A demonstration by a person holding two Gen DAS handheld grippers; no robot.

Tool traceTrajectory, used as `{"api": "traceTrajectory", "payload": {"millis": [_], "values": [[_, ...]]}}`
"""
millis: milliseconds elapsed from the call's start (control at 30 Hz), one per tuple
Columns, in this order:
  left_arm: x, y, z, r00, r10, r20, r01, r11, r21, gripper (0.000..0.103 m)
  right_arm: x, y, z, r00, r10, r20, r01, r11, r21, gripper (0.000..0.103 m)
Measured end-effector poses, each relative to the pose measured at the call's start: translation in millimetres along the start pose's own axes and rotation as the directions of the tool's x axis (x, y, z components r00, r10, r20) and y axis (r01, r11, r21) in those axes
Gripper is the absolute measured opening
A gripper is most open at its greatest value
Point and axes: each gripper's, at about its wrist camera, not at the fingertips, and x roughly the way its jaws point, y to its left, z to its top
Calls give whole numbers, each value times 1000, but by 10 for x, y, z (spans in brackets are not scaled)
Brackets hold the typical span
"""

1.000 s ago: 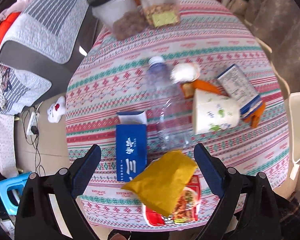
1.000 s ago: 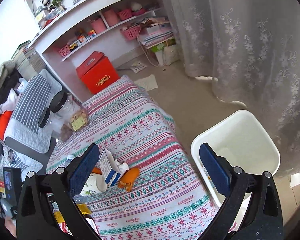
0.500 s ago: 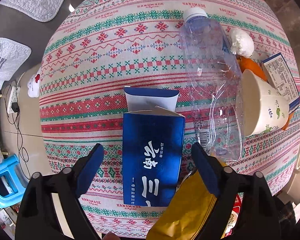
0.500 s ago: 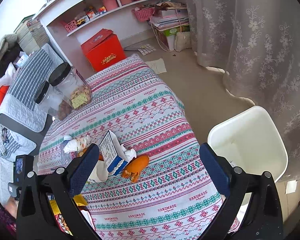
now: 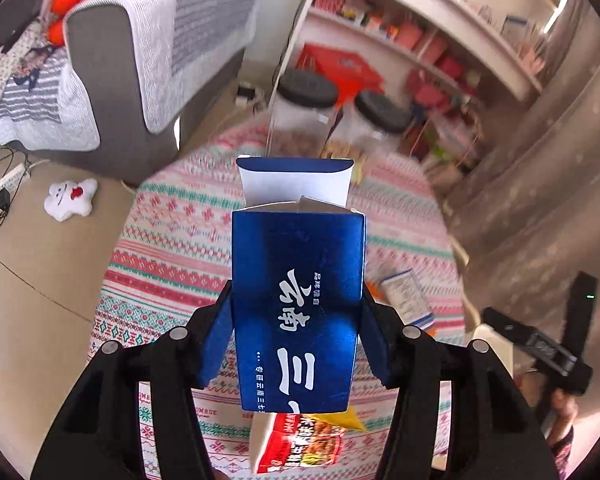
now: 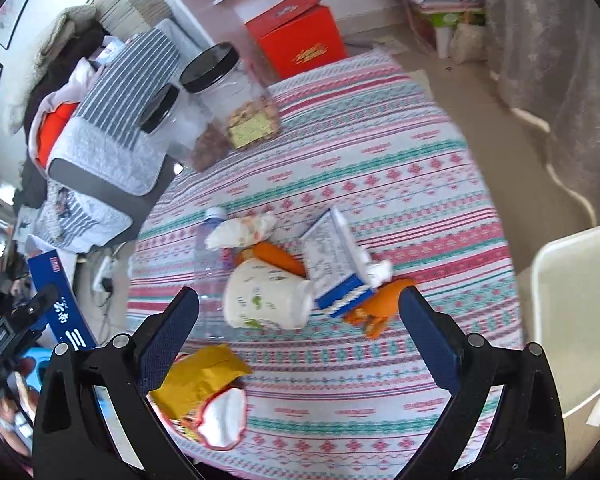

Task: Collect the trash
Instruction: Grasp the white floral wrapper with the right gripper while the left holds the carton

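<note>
My left gripper (image 5: 296, 328) is shut on a dark blue carton (image 5: 298, 300) with white characters and holds it lifted above the round table (image 5: 172, 232); the carton also shows at the left of the right wrist view (image 6: 58, 300). My right gripper (image 6: 298, 332) is open and empty above the table, over a white paper cup (image 6: 266, 298) lying on its side. Near it lie a clear plastic bottle (image 6: 210, 268), a crumpled tissue (image 6: 240, 232), a blue-and-white box (image 6: 336, 268), orange peels (image 6: 376, 308) and a yellow and red snack wrapper (image 6: 200, 380).
A white bin (image 6: 576, 320) stands on the floor right of the table. Two black-lidded jars (image 6: 236, 96) stand at the table's far side. A grey sofa (image 5: 132, 64) lies to the left, shelves (image 5: 420, 28) and a red box (image 6: 300, 40) behind.
My left gripper closed on the blue carton and lifted it off the table, tilting up. My right gripper moved down and left, over the trash on the table.
</note>
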Motion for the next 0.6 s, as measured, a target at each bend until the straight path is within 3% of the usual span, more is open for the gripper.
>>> {"api": "traceTrajectory", "payload": {"millis": [100,167,200,267,367,467,600], "values": [[-286,20,-69,983,-127,132,137,988,-72,57,407,164,154,986,101,-136,-87,991,102,95],[-258,99,-123,974,-145,174,161,984,-81,57,642,201,199,970,176,-169,-135,965,226,95],[-198,139,-122,979,-127,158,143,985,-93,57,750,219,199,964,201,-177,-148,950,274,93],[-170,258,-102,983,-130,133,148,979,-142,57,968,263,216,967,179,-180,-112,938,328,88],[-278,378,-56,973,-133,189,164,974,-159,57,1306,276,251,974,128,-188,-47,921,388,79],[-344,460,-33,964,-142,226,182,969,-164,57,1515,233,306,974,123,-191,-28,901,434,77],[-329,523,-24,966,-135,220,174,970,-167,57,1662,269,346,979,82,-185,8,897,441,77]]}}
